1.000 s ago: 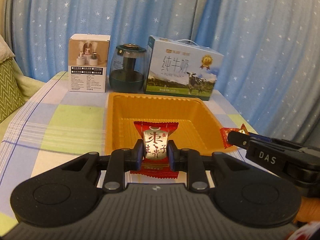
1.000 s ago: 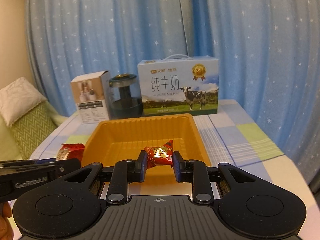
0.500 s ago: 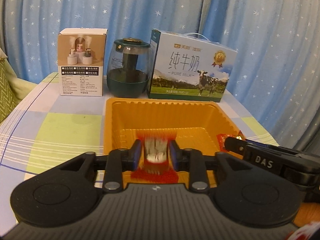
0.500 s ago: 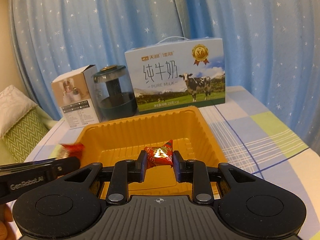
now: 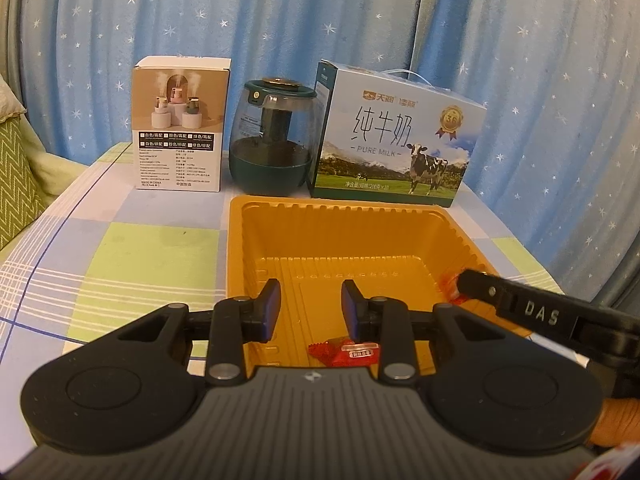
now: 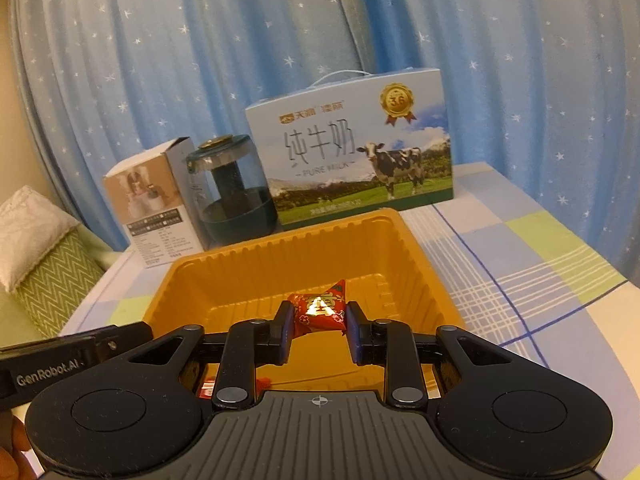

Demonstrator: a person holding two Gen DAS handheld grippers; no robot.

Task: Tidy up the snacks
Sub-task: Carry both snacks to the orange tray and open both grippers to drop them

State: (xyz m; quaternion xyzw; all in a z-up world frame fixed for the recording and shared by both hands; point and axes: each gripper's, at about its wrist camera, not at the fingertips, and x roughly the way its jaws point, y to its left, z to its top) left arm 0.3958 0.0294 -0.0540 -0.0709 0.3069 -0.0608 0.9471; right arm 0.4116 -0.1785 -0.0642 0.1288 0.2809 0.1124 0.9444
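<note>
Left tongs [image 5: 310, 309] parted, empty; right tongs [image 6: 318, 326] seemingly pinching crinkly red foil candy [image 6: 320, 307] over ribbed orange tray [image 6: 224, 276].

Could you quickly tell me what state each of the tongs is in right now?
Left tongs: open, empty; red snack lies in the tray below.
Right tongs: shut on a red candy.

tray [image 5: 240, 240] – orange | curtain [image 5: 280, 20] – blue, white stars | snack [image 6: 320, 308] – red
</note>
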